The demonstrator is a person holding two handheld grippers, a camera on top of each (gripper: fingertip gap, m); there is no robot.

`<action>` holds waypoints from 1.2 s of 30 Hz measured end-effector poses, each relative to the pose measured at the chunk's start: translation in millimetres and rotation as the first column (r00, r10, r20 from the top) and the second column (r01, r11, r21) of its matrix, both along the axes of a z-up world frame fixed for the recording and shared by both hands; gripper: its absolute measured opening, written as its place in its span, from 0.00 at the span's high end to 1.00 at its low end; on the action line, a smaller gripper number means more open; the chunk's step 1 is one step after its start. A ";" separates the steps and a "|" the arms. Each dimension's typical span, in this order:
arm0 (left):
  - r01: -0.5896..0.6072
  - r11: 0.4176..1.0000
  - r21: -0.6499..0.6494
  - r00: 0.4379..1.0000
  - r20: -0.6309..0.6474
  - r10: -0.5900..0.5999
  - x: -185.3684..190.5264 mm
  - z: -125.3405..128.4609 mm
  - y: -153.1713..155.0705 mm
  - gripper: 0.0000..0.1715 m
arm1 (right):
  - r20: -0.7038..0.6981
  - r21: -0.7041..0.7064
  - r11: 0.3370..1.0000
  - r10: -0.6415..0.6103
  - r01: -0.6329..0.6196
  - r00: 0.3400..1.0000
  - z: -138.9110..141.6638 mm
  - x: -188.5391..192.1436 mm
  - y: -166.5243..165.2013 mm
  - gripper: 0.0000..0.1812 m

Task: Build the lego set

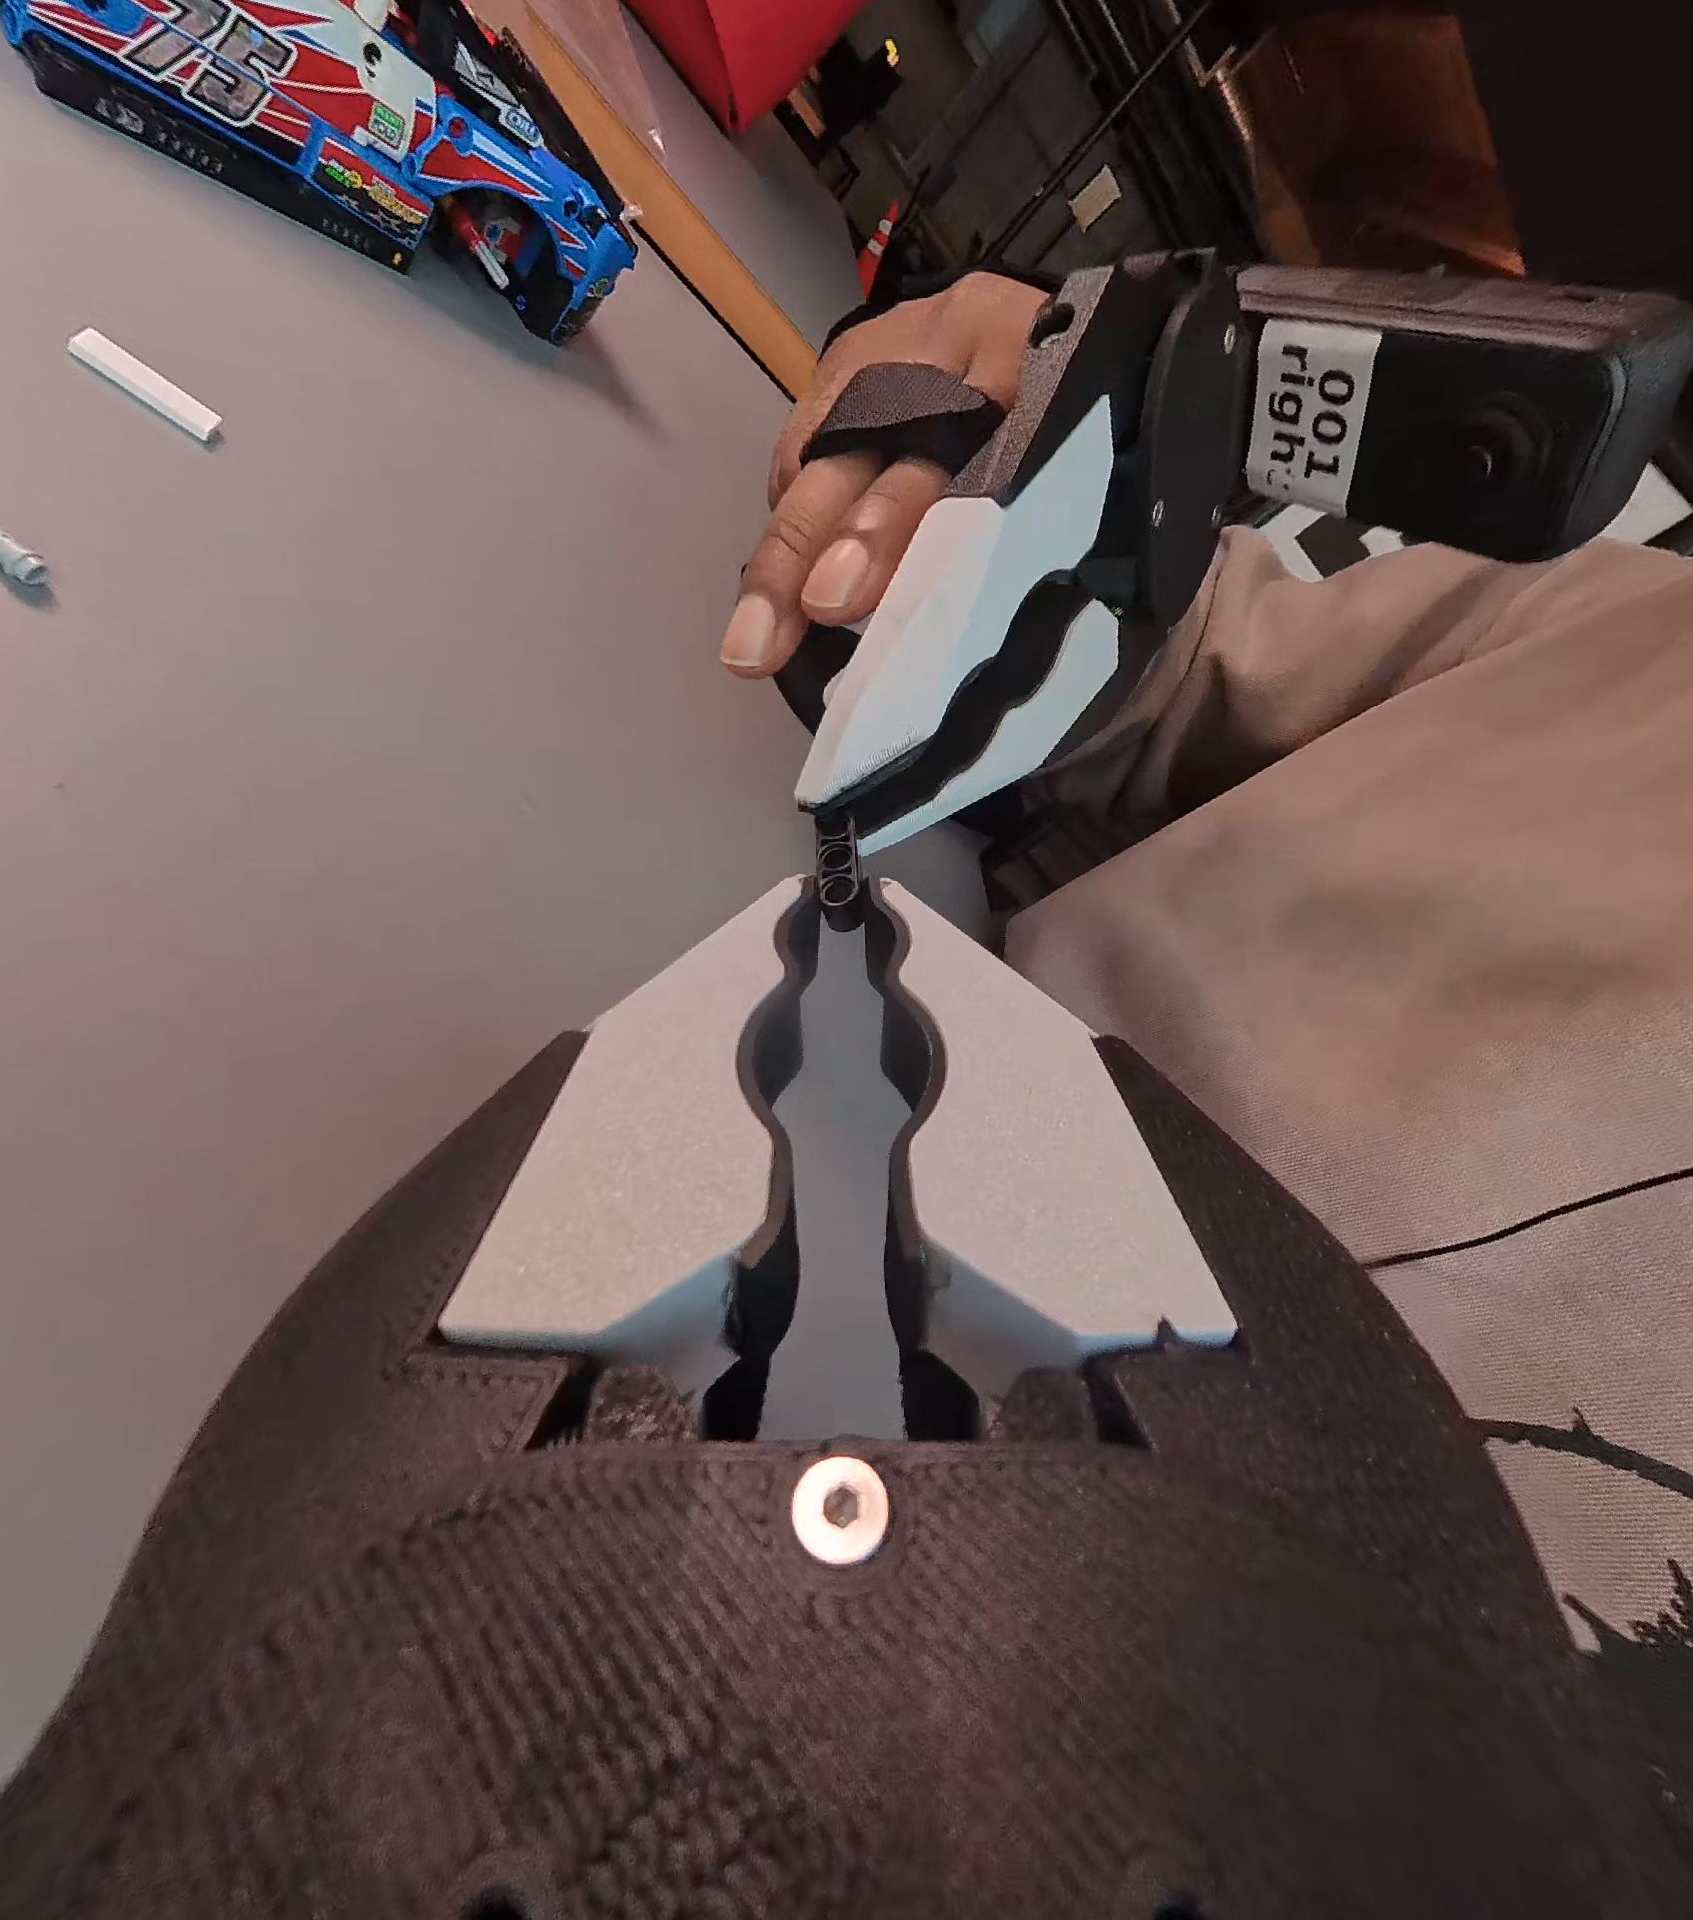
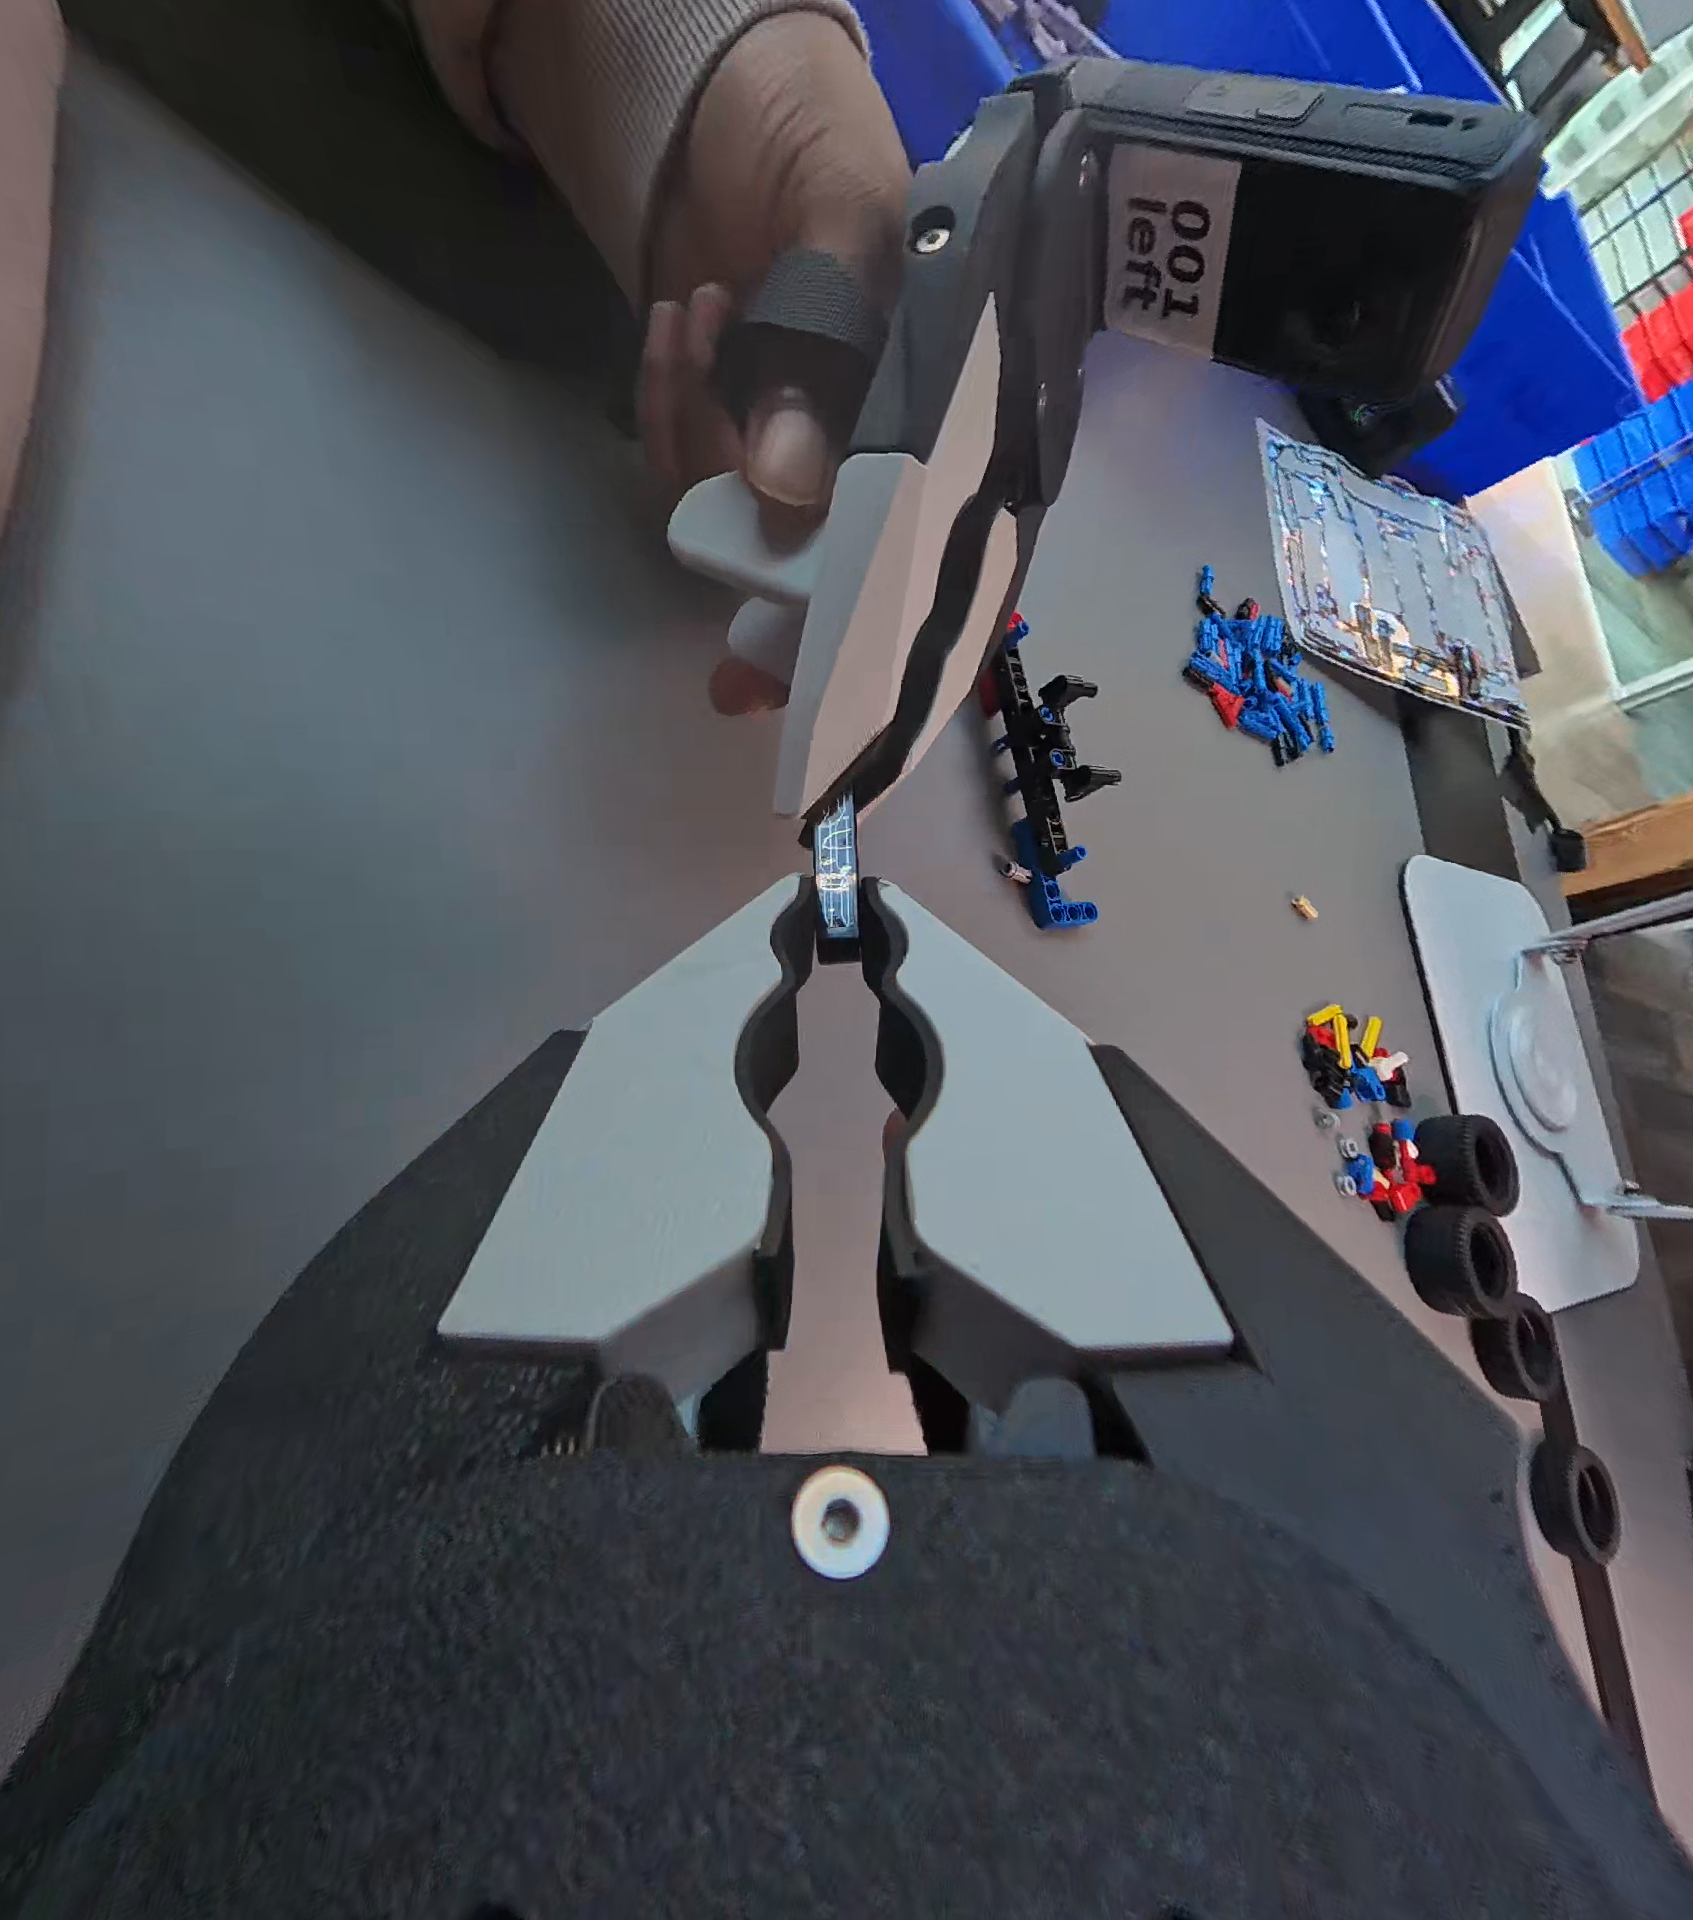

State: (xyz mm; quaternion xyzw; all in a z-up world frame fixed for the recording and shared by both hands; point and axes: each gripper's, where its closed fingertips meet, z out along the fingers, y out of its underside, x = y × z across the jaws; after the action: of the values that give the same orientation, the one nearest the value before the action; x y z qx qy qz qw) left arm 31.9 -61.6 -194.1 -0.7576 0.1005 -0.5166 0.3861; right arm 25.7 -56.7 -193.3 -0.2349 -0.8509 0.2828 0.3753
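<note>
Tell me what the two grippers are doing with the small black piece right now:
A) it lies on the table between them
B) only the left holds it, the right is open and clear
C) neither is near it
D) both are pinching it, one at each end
D: the left gripper and the right gripper each clamp one end of the small black piece, held above the grey table.

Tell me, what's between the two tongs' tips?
A small black piece, held at one end by the left tongs and at the other by the right tongs. Both wrist views show it.
</note>
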 end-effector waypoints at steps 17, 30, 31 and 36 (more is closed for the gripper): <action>0.108 0.971 0.213 0.618 -0.779 0.103 -20.9 -64.9 9.0 0.85 | 0.513 -0.154 0.987 0.050 0.034 0.857 -68.0 -9.9 12.4 0.97; 0.141 0.965 0.222 0.558 -0.823 0.108 -21.6 -65.7 6.5 0.96 | 0.470 -0.136 0.991 0.060 0.005 0.881 -67.9 -11.8 8.2 0.97; 0.142 0.964 0.223 0.556 -0.824 0.109 -21.7 -65.6 6.6 0.96 | 0.467 -0.138 0.990 0.061 0.004 0.882 -67.8 -11.6 8.5 0.97; 0.137 0.962 0.234 0.550 -0.826 0.123 -24.1 -65.4 8.3 0.96 | 0.451 -0.159 0.987 0.063 0.011 0.890 -66.5 -9.9 14.4 0.97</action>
State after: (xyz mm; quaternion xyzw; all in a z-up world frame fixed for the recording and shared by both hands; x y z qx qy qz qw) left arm 7.8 -53.2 -259.5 -0.8506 0.3444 -0.0780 0.3897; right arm 15.8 -42.3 -259.8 -0.3121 -0.8930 0.2913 0.1422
